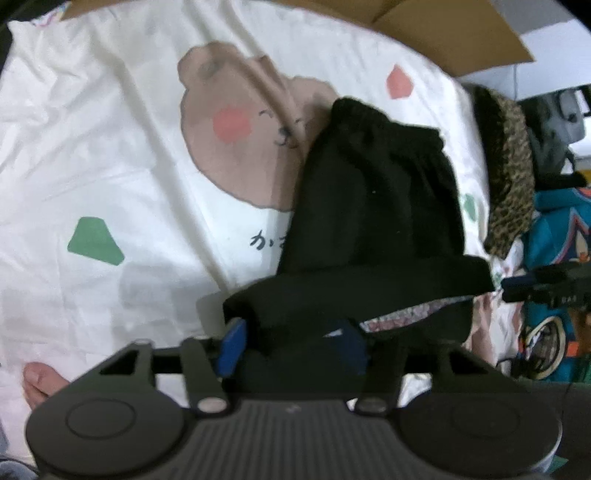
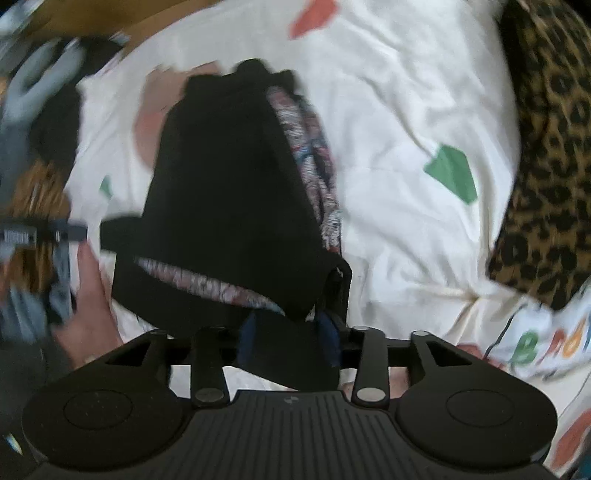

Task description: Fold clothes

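Note:
A black garment (image 1: 376,206) with a patterned lining (image 1: 406,314) lies folded on a white bed sheet (image 1: 110,147) printed with a bear. My left gripper (image 1: 291,347) stands open over the garment's near left edge, and a fold of black cloth lies loosely between its blue pads (image 1: 232,345). In the right wrist view the same black garment (image 2: 229,192) shows its patterned lining (image 2: 317,162) along the right side. My right gripper (image 2: 288,339) is open at the near right corner, with black cloth hanging between its fingers.
A leopard-print cloth (image 2: 546,166) lies at the right of the sheet (image 2: 406,129). Teal patterned clothes (image 1: 554,229) are heaped beyond it, and cardboard (image 1: 461,29) sits at the far edge. A hand (image 2: 88,306) shows at the left.

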Motion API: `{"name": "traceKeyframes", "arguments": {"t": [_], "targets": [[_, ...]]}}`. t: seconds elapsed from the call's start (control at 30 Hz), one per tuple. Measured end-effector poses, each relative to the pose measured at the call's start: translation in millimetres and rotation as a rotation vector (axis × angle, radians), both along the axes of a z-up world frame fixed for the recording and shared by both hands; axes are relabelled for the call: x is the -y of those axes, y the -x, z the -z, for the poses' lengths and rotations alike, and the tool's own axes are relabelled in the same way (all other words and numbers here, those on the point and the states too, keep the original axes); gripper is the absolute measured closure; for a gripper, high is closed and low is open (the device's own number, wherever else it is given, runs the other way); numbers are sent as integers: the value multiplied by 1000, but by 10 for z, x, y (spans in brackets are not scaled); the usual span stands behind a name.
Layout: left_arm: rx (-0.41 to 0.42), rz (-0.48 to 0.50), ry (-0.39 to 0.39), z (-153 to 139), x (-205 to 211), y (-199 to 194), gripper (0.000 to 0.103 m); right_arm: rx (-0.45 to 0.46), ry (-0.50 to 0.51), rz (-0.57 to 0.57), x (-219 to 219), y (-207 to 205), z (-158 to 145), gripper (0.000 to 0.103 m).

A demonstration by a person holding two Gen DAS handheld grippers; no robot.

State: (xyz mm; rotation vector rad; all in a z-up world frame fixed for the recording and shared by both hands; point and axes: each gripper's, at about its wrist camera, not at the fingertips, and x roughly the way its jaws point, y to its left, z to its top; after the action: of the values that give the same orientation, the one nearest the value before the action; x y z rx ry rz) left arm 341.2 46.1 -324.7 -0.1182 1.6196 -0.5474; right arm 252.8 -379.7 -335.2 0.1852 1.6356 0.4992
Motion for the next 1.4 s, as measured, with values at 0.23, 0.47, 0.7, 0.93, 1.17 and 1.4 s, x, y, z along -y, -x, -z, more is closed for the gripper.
{"name": "traceKeyframes", "arguments": {"t": [0.23, 0.47, 0.7, 0.93, 1.17, 1.4], "targets": [[160, 137, 18, -48, 106, 216, 37, 122, -54, -126, 36, 351, 171, 45], [255, 297, -11, 158, 151, 457, 37, 312, -5, -189, -7, 731, 370, 46], [278, 372, -81, 436, 130, 657, 40, 423, 68, -227, -24, 763, 437, 46], [283, 309, -130, 714, 11, 650, 41, 413, 107, -233, -132, 822, 670, 46], [380, 349, -130, 736, 74, 674, 40, 456, 119, -212, -211, 811, 701, 46], [468, 279, -85, 582, 54, 532, 41, 546, 118, -158, -198, 679, 584, 46]]}}
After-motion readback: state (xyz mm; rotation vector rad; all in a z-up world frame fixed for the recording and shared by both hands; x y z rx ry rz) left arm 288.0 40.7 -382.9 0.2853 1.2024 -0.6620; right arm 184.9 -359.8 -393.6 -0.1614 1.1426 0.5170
